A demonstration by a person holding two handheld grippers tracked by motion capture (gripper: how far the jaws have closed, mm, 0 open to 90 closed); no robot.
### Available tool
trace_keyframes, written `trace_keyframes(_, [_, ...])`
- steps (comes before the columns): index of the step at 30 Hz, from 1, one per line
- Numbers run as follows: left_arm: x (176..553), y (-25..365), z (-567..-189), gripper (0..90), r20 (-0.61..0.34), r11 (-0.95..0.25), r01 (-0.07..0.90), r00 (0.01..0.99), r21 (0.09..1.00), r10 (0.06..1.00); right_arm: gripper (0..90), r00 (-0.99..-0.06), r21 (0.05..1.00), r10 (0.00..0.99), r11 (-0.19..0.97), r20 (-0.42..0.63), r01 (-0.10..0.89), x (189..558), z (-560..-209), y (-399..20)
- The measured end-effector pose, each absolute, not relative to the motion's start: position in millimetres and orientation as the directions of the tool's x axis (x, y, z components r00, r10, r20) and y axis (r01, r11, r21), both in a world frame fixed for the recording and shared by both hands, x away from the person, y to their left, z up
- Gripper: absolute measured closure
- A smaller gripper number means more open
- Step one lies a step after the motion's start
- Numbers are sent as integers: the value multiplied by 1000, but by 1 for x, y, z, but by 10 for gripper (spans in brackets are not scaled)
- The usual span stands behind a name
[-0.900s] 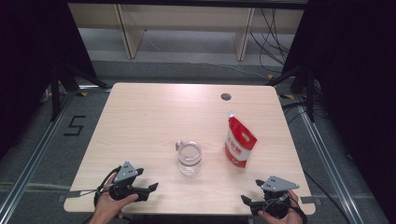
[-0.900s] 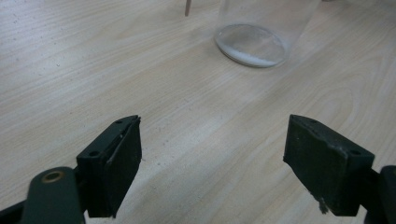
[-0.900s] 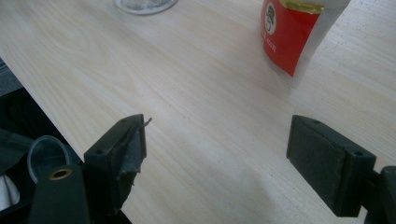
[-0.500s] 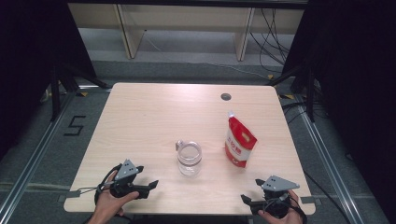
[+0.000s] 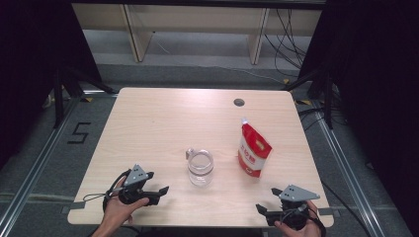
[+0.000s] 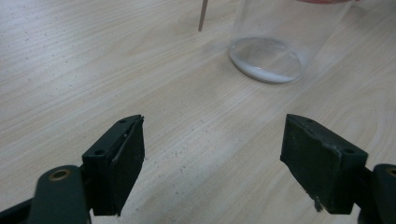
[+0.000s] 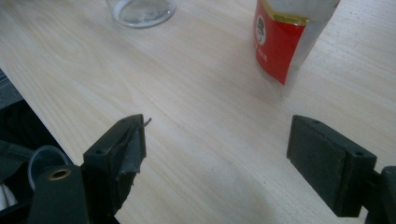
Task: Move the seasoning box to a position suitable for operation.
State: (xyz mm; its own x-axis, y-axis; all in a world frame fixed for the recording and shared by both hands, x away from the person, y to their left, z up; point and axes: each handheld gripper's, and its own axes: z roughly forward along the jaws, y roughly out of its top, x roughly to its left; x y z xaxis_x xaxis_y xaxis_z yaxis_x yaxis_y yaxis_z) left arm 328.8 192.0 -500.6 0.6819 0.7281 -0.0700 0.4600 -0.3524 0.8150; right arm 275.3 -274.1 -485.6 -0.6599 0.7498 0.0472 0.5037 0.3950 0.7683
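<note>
A clear glass jar point(image 5: 200, 168) stands open near the middle of the table, with a small tab at its rim. To its right a red and white spouted pouch point(image 5: 253, 150) stands upright. My left gripper point(image 5: 158, 181) lies low at the front left, open and holding nothing, its jaws turned toward the jar. In the left gripper view the jar point(image 6: 266, 42) stands ahead of the open left gripper point(image 6: 212, 140). My right gripper point(image 5: 266, 200) rests at the front right edge, open and holding nothing. The right gripper view has the pouch point(image 7: 280, 42) and the jar point(image 7: 140, 9) beyond the open right gripper point(image 7: 217, 140).
The light wooden table point(image 5: 163, 123) has a round cable hole point(image 5: 239, 102) near its far edge. Black curtains hang on both sides and a shelf frame stands behind. The table's front edge runs close under both hands.
My left gripper has edged a little farther onto the table toward the jar. The right gripper, jar and pouch have stayed where they were.
</note>
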Motion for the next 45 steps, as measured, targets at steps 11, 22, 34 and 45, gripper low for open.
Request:
trace_keyframes(11, [334,187,-497,212,-82,-332,460,676,824,732,212,-664,776,746,392,47,495,276,-486,-275])
trace_keyframes(22, [357,181,-483,272,-76,-306,439,664,844,744,216,-657,777,753,389,41,495,276,-486,-275])
trace_keyframes(34, [395,148,-483,525,-11,-343,363,701,866,713,221,-650,772,758,377,61,512,276,-487,-275])
trace_keyframes(45, [418,124,-490,663,41,-395,325,726,859,686,224,-649,767,758,382,58,515,276,-488,-273])
